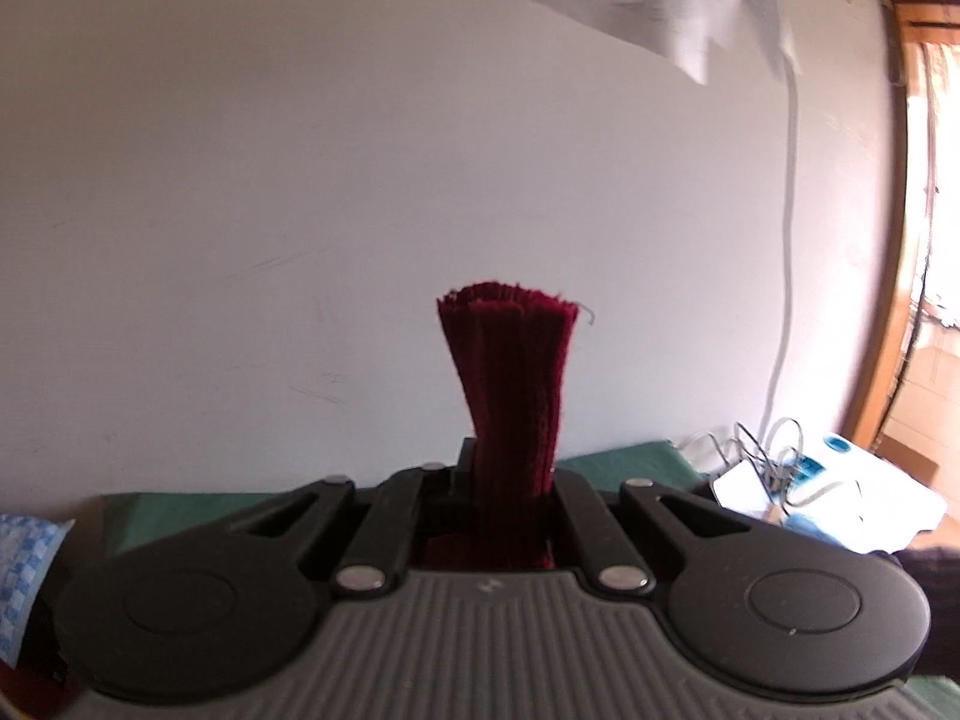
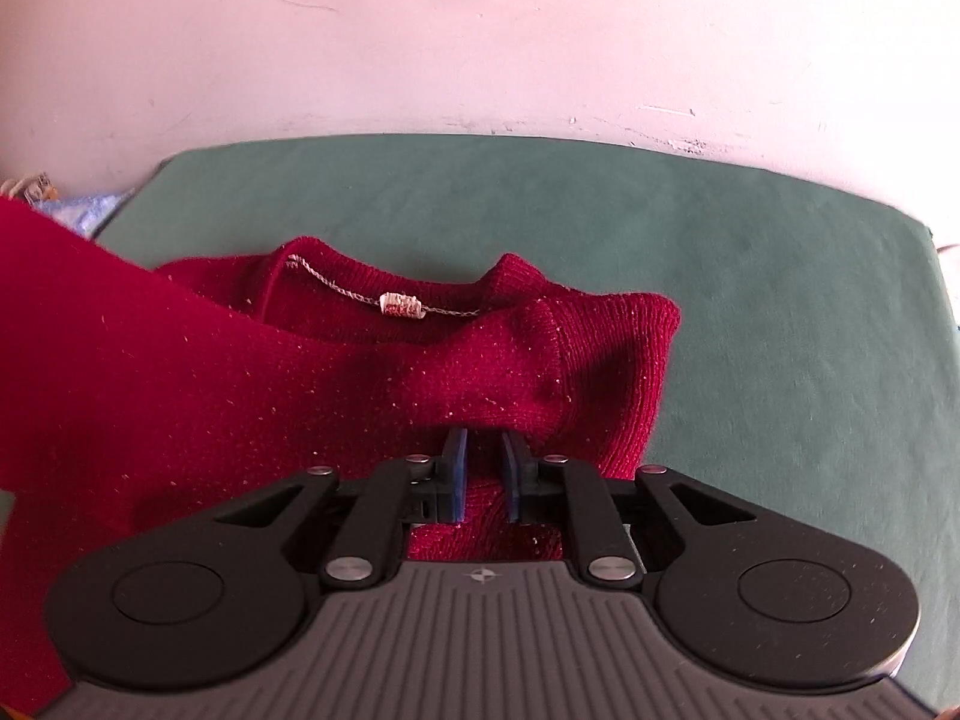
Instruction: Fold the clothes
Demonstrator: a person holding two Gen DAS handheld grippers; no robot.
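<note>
Left gripper [image 1: 510, 480] pinches a bunched strip of the red sweater [image 2: 372, 372], lifted upright. Right gripper [image 2: 485, 468] slightly spread, fingertips under sweater on green table [image 2: 750, 276].

A lived-in room of a home, with a green-covered surface set against a wall.

A scuffed, marked white wall [image 1: 360, 180] is seen behind a green cloth-covered surface [image 2: 750, 252]. A wooden door frame [image 1: 894, 240] with daylight beyond is shown at the right, a white cable [image 1: 791, 210] is run down the wall, and tangled wires on a white box [image 1: 834, 498] and a blue checked cloth [image 1: 24, 570] are kept nearby.
</note>
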